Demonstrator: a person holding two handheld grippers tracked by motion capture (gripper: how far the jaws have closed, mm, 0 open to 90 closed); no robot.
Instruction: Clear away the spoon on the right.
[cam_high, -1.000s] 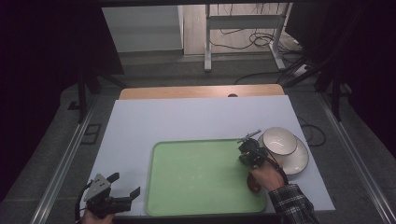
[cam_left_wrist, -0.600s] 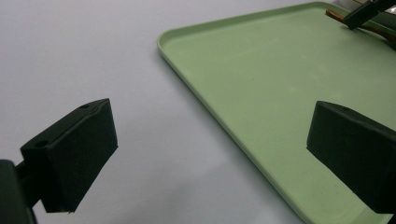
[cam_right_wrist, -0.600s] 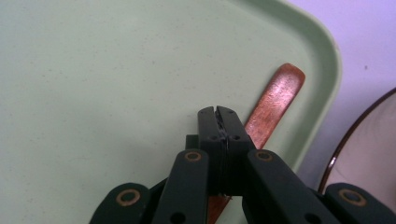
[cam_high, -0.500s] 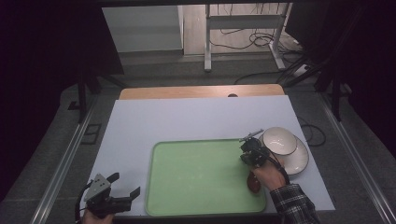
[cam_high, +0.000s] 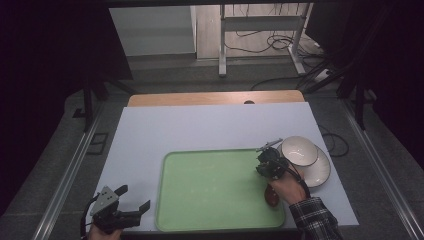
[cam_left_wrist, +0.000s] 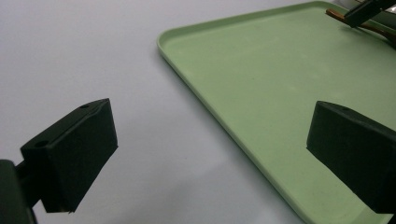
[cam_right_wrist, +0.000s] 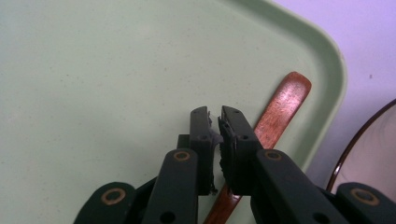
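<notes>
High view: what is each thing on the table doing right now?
tray, flat, bare apart from the spoon
spoon, lying by the tray's right rim
bowl, upright on the plate
left gripper, open, empty
right gripper, jaws just opening a crack above the spoon, gripping nothing

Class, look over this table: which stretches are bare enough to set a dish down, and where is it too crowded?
Free: most of the green tray, left of the wooden spoon; the white tabletop beyond the tray; the strip between the tray's left rim and the left gripper. Crowded: the tray's right edge, where the right gripper, spoon and stacked bowl and plate cluster.
</notes>
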